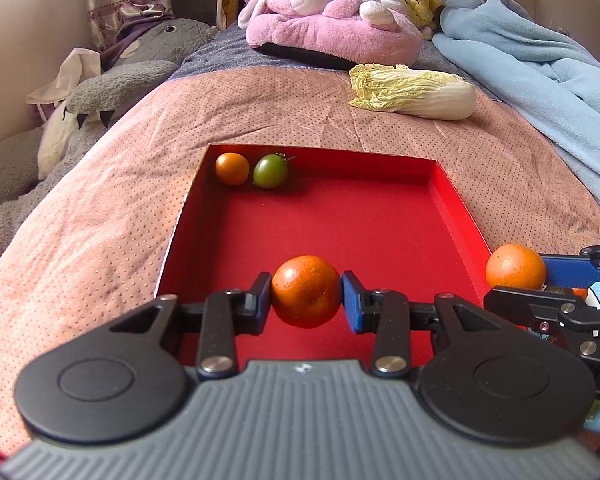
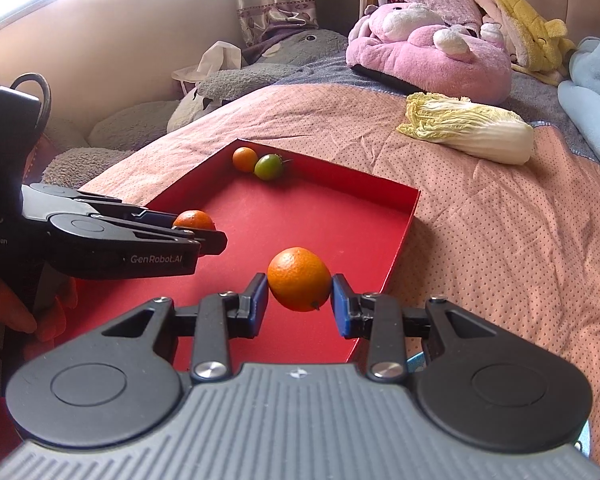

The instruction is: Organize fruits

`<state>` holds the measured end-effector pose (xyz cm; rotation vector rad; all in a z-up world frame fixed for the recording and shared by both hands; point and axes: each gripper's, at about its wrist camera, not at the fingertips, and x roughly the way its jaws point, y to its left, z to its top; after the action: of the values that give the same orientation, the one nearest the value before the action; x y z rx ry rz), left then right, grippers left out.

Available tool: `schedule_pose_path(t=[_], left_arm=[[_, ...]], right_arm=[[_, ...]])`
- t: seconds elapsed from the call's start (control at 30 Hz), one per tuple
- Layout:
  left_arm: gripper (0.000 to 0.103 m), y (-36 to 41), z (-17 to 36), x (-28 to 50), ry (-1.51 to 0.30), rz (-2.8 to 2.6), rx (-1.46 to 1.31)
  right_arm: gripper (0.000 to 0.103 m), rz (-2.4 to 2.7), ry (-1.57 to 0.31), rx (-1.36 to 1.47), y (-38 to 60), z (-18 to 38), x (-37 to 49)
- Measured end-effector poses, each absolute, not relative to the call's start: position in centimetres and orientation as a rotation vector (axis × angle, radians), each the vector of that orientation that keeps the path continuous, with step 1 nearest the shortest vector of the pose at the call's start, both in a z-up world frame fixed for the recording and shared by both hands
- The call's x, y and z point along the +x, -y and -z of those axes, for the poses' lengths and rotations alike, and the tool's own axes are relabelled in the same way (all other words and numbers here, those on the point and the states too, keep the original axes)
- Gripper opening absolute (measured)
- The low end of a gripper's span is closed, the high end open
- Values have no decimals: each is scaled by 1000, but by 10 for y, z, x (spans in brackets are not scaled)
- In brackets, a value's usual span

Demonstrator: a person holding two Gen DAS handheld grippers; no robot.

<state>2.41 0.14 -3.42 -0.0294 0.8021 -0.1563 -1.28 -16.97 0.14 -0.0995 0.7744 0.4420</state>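
A red tray point(image 1: 452, 200) point(image 2: 404, 216) lies on the pink quilt. In its far left corner sit a small orange fruit point(image 1: 232, 168) point(image 2: 245, 159) and a green fruit point(image 1: 270, 171) point(image 2: 268, 166), touching. My left gripper point(image 1: 306, 294) point(image 2: 210, 236) is shut on an orange point(image 1: 306, 291) point(image 2: 193, 220), held above the tray's near part. My right gripper point(image 2: 299, 294) point(image 1: 540, 280) is shut on a second orange point(image 2: 299, 278) point(image 1: 515, 266), above the tray's right near edge.
A napa cabbage point(image 1: 414, 92) point(image 2: 468, 132) lies on the quilt beyond the tray. A pink plush point(image 1: 332, 20) point(image 2: 428, 52), a grey plush point(image 1: 132, 76), a yellow plush point(image 2: 528, 28) and a blue blanket point(image 1: 540, 64) crowd the far end. A hand point(image 2: 40, 312) grips the left tool.
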Motion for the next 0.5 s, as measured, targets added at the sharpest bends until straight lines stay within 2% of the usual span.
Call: schedule_pose_path(t=[0.5], left_arm=[[41,16,24,-1,-739,190,-12]], right_arm=[[40,-429,-759,-125,185,-15,-46]])
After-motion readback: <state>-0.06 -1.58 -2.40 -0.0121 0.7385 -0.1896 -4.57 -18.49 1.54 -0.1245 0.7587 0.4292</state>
